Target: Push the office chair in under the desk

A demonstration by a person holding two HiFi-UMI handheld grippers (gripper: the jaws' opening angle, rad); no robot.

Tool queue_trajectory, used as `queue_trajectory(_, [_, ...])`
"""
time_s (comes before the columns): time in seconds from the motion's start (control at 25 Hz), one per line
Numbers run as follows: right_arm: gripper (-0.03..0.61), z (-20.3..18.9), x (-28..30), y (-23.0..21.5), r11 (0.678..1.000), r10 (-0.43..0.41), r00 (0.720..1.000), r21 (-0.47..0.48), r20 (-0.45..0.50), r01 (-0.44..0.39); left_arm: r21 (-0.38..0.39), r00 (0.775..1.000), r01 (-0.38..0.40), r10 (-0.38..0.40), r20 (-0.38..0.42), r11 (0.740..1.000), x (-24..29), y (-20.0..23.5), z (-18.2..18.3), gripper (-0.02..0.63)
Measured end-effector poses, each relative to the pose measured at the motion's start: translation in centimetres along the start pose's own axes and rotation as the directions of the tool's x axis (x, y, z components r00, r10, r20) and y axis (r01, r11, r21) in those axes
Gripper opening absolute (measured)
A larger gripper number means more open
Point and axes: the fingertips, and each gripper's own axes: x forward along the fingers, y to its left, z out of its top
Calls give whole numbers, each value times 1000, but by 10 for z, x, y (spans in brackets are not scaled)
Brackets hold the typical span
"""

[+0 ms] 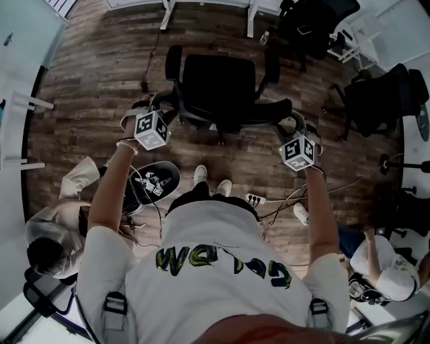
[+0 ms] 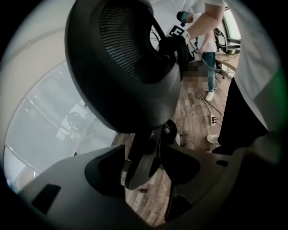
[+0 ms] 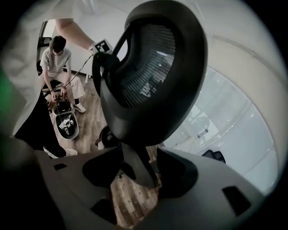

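Just past the person's feet (image 1: 200,175), left gripper (image 1: 150,107) and right gripper (image 1: 293,125) both gape wide around the back of the office chair (image 1: 218,87), squeezing nothing I think. It sits short of the desk (image 1: 251,20); push evenly so it rolls straight.

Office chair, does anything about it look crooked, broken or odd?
Nothing stands out. The office chair stands upright and whole on the wood floor, seat toward the desk legs.
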Motion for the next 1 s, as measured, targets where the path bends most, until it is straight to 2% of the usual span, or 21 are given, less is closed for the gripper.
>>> queue_trajectory(0.08, [252,-8,20,4,999,28,999,-22,-29,-28,11,1000,18,-18,1,1000,11,-1,2,256])
queue_trajectory(0.16, [231,-12,36,6,997,41,998,-57,-38,-43,16,999,48,-48,11,999,21,-4,4,209])
queue_trajectory(0.28, [210,-11,47,8,992,65,997,-108,-49,-70,36,997,71,-72,21,997,26,-5,2,199])
queue_trajectory(0.44, [198,-8,56,9,987,98,993,-119,-66,-106,53,995,101,-102,22,993,31,0,-3,192])
queue_trajectory(1.0, [199,13,111,-34,995,50,995,-83,-90,-57,65,997,81,-82,3,995,73,70,-23,196])
